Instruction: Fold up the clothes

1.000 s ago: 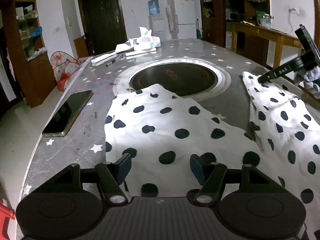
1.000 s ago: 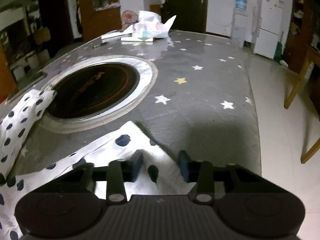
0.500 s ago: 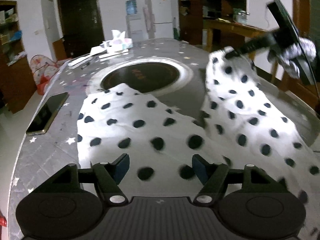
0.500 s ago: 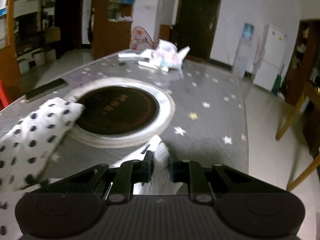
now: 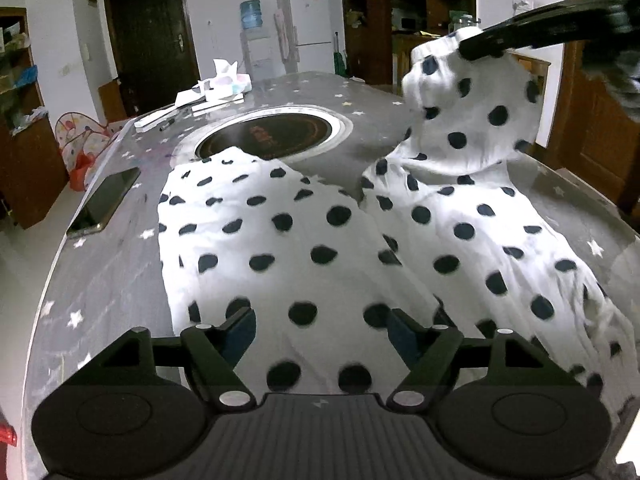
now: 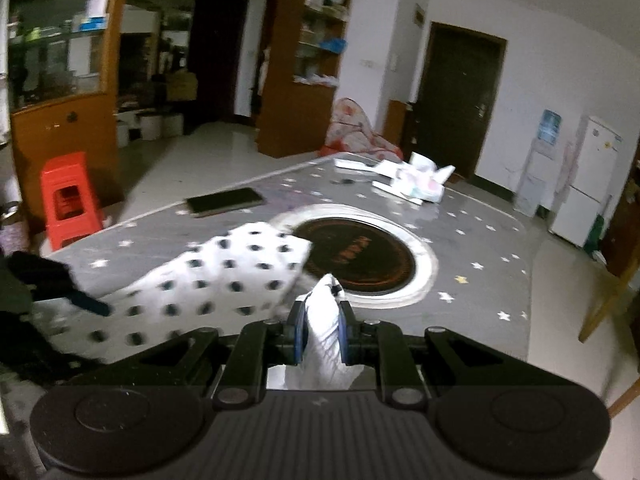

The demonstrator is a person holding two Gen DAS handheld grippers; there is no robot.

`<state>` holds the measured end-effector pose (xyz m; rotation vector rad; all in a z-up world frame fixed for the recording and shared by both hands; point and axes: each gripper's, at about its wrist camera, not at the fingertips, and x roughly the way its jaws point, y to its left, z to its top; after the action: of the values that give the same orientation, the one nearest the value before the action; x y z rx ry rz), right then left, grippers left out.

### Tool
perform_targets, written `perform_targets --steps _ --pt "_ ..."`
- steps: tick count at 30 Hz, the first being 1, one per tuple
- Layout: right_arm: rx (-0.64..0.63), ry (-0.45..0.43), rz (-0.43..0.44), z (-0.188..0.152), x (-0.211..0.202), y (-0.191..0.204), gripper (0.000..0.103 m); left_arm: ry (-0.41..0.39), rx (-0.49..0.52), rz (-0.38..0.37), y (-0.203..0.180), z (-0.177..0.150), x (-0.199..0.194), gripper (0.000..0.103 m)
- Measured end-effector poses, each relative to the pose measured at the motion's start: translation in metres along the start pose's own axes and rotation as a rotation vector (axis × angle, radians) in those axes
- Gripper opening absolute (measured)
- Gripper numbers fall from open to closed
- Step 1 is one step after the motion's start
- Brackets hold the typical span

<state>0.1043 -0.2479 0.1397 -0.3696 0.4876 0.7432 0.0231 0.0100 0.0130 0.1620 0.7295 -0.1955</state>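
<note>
Two grippers work one polka-dot garment (image 5: 304, 248) spread across the grey starred tabletop (image 5: 120, 264), between its near edge and the round black cooktop (image 5: 272, 136) at its middle. The right gripper (image 6: 322, 330) is clamped on a bunched white fold of the garment and holds that part up off the tabletop, toward the right edge. The left gripper (image 5: 320, 330) hovers over the flat part at the near edge, its jaws wide apart and opening, with cloth below them but not pinched. One phone (image 5: 106, 200) lies by the left edge, and tissues (image 5: 224, 80) sit at the far edge.
</note>
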Motion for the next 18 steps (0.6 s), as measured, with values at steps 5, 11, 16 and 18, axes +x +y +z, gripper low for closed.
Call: perform_targets --steps 5,11,16,18 --pt "-0.056 -0.03 0.057 -0.001 -0.033 0.043 0.015 -0.001 0.016 -0.016 -0.007 -0.013 -0.009 0.076" --pt "-0.124 -0.035 0.123 -0.002 -0.056 0.084 0.015 -0.028 -0.001 0.0 -0.002 -0.019 -0.019 0.076" --pt "-0.186 0.014 0.211 -0.025 -0.061 0.123 0.015 -0.048 -0.045 0.034 0.012 -0.02 -0.025 0.076" --pt "-0.205 0.048 0.234 -0.038 -0.06 0.138 0.015 -0.052 -0.053 0.039 0.016 -0.02 -0.026 0.076"
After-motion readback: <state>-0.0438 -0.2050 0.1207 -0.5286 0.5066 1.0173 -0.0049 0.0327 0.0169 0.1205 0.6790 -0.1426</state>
